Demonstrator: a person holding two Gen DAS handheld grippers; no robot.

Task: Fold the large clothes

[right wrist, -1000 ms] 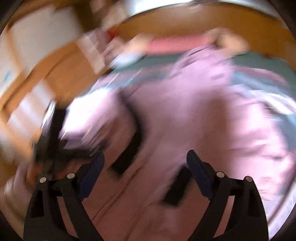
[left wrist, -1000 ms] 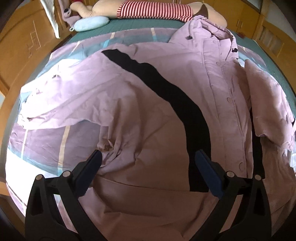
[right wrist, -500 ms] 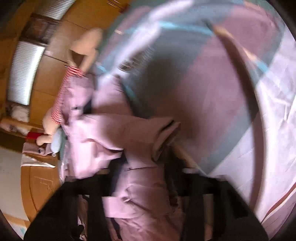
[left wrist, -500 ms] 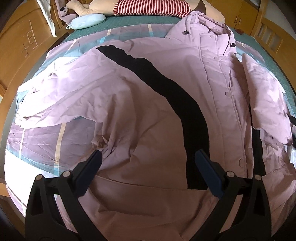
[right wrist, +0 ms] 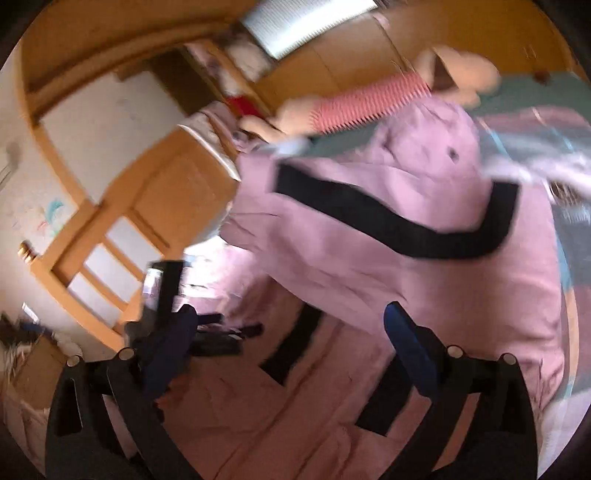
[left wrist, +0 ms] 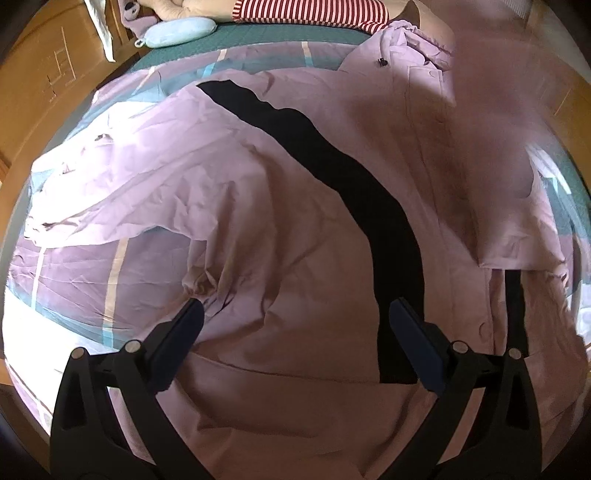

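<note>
Bedroom, wood-panelled walls, window blind high on the far wall. Work surface is a bed with a striped sheet; a striped plush toy and a blue cushion lie at its head.

Left gripper: fingers apart, nothing between them, hovering over the lower front of the jacket. Right gripper: fingers apart, nothing clamped; view is motion-blurred.

Jacket: lilac with a black stripe, lies spread front-up across the bed, hood towards the toy. One sleeve stretches out flat to the side; the other sleeve appears folded in over the front, blurred.

Risks, judged:
- Fabric looks thin and slick; the folded-in sleeve may slide back off when the body is lifted.
- Body is wrinkled near the left fingers. A pinch there could take only the top layer, and the fold would drag crooked.
- Sheet is close in colour to the jacket; a grab at the hem could catch the sheet too.
- Right gripper seems to be in fast motion; an open finger could snag a fold.
</note>
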